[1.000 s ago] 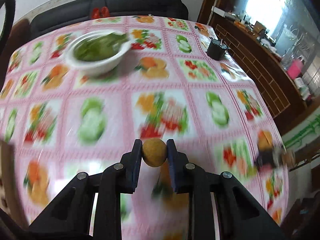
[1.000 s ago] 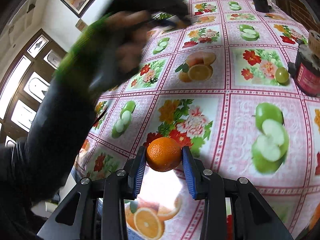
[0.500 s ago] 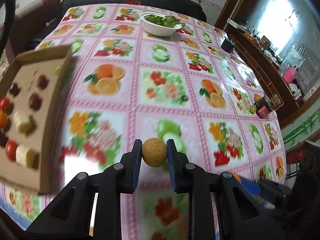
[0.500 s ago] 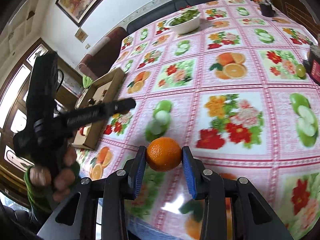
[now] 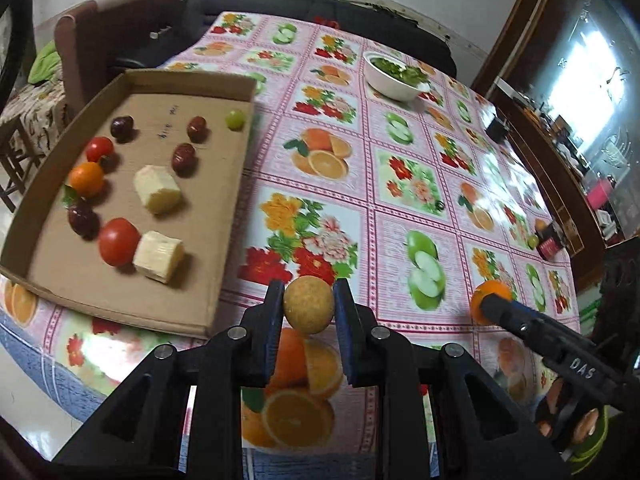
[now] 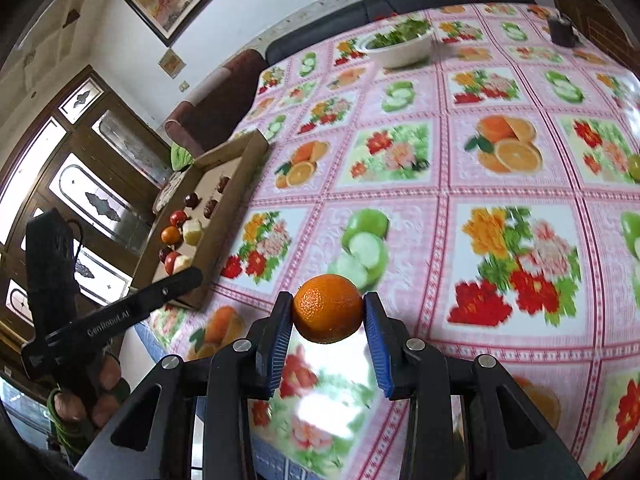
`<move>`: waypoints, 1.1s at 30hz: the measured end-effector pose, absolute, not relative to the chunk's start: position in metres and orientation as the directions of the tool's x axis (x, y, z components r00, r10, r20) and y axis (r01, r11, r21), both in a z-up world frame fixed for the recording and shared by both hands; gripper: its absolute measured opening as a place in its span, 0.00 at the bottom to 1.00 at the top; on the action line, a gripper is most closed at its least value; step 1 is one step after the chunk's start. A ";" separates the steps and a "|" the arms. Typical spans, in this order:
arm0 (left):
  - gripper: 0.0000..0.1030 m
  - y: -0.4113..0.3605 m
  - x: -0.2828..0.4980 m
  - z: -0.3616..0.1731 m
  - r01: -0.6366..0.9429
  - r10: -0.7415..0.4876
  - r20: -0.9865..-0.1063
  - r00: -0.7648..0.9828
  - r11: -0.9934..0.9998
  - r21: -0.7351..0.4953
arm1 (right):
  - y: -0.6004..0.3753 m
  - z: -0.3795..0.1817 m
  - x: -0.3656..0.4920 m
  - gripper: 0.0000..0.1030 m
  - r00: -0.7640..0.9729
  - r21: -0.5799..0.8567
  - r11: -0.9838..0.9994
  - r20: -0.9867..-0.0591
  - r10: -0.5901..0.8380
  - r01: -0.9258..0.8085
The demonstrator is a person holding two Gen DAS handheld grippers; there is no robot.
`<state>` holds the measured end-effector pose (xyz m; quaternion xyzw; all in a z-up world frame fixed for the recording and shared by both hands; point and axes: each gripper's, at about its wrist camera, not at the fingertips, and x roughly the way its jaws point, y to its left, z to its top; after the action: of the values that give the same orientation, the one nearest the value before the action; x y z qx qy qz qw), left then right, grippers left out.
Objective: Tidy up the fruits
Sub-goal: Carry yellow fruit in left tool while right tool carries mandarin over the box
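Fruit held in both tongs: my left gripper (image 5: 308, 310) clamps a tan round fruit (image 5: 308, 304) just off the cardboard tray's (image 5: 224, 240) near right corner; my right gripper (image 6: 327, 312) clamps an orange (image 6: 327, 307) above open tablecloth (image 6: 440, 220), well right of the tray.

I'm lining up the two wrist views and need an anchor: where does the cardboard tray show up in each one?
Left wrist view: the cardboard tray fills the left side, open, with fruit lying inside.
Right wrist view: the cardboard tray sits small at left of centre, seen edge-on along its wall.
Shared landmark: the white bowl of greens at the far end of the table in both.
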<state>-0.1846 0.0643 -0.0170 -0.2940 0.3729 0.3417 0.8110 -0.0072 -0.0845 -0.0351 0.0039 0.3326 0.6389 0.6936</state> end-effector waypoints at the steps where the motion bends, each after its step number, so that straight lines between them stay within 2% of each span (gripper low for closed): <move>1: 0.21 0.064 -0.185 -0.016 -0.775 0.346 -0.803 0.484 0.595 -0.211 | -0.084 -0.033 -0.008 0.35 -0.039 0.430 0.178 -0.449 0.893 -0.885; 19: 0.21 0.066 -0.198 -0.005 -0.815 0.458 -0.776 0.433 0.567 -0.120 | -0.064 -0.013 -0.026 0.35 -0.067 0.407 0.125 -0.427 0.902 -0.905; 33: 0.21 0.088 -0.230 -0.002 -0.855 0.508 -0.761 0.405 0.505 -0.118 | -0.024 0.007 -0.065 0.35 -0.121 0.356 0.045 -0.430 0.895 -0.933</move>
<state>-0.2302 0.0881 -0.0016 -0.2556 0.3398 0.4269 0.7981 -0.0652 -0.0244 0.0072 -0.0333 0.2902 0.6901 0.6622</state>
